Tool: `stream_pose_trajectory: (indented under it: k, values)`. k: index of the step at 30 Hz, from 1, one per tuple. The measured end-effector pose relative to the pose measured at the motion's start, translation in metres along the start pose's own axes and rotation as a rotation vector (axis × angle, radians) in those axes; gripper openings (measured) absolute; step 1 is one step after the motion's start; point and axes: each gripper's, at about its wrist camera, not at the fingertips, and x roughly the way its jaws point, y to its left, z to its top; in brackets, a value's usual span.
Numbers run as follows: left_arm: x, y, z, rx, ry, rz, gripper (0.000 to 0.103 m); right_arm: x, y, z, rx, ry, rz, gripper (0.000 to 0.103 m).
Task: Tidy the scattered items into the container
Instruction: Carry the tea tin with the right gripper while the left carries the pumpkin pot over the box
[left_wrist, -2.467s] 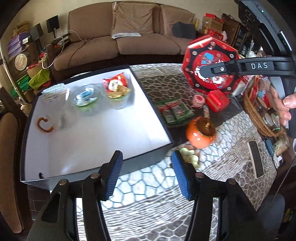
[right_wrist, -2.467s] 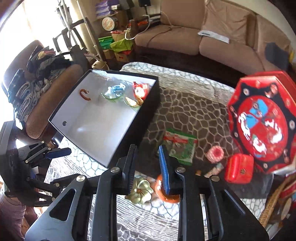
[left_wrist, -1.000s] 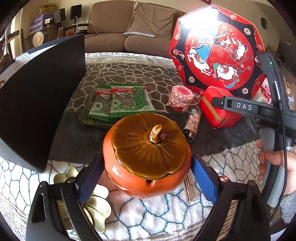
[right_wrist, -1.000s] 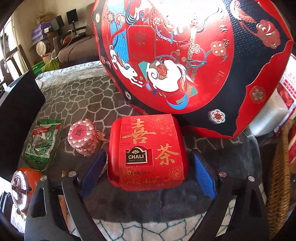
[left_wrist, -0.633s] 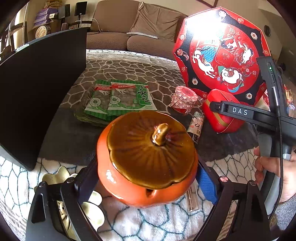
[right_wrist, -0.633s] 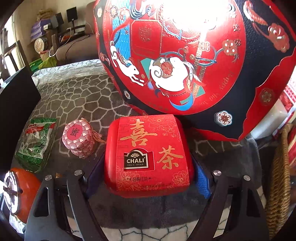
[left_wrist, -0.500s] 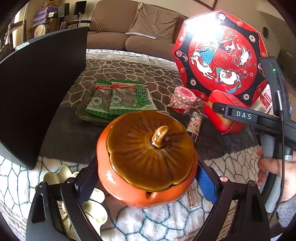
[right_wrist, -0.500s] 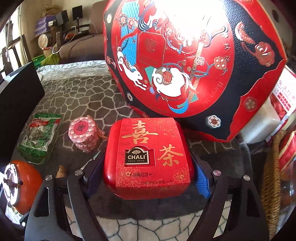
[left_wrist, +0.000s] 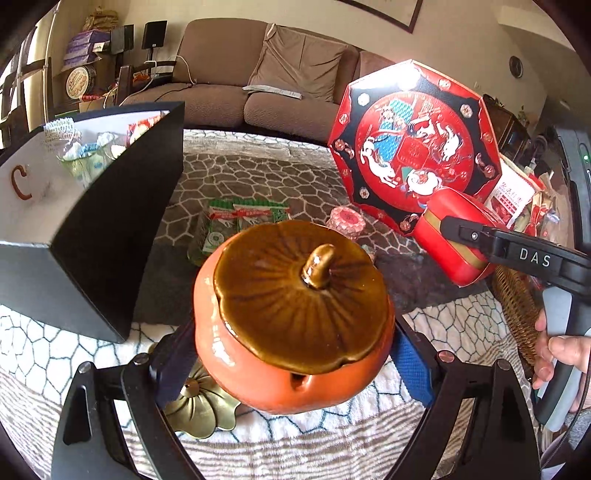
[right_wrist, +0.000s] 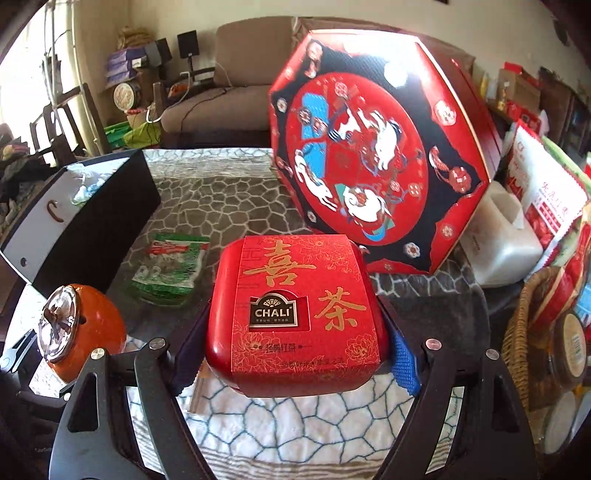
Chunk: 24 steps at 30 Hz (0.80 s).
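Two grabs made: left gripper (left_wrist: 291, 363) clamps pumpkin pot (left_wrist: 291, 317), frame centre; right gripper (right_wrist: 295, 354) clamps red tea tin (right_wrist: 293, 314), centre. Transport step. Next: carry both to black box (left_wrist: 88, 221), upper left, w/o clipping wall.

So the counter (right_wrist: 229, 192) has this grey cracked-stone-pattern cloth on it. Sitting on it: a black box (left_wrist: 110, 236) off to the left, green snack packets (right_wrist: 168, 269) mid-counter, a gold flower-shaped dish (left_wrist: 199, 406), and a big red octagonal tin (right_wrist: 373, 147) propped up at the back.
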Motion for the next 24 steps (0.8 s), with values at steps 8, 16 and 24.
stream_pose_trajectory:
  k: [8, 16, 24]
  values:
    - [-0.069, 0.041, 0.049, -0.04, -0.068, 0.005, 0.093, -0.044, 0.067, 0.041, -0.045, -0.029, 0.089, 0.081]
    - [-0.114, 0.128, 0.092, -0.066, -0.084, 0.092, 0.093, -0.045, 0.165, 0.08, -0.08, -0.031, 0.203, 0.081]
    - [-0.124, 0.219, 0.105, -0.098, -0.07, 0.208, 0.093, 0.007, 0.277, 0.106, -0.096, 0.057, 0.3, 0.081]
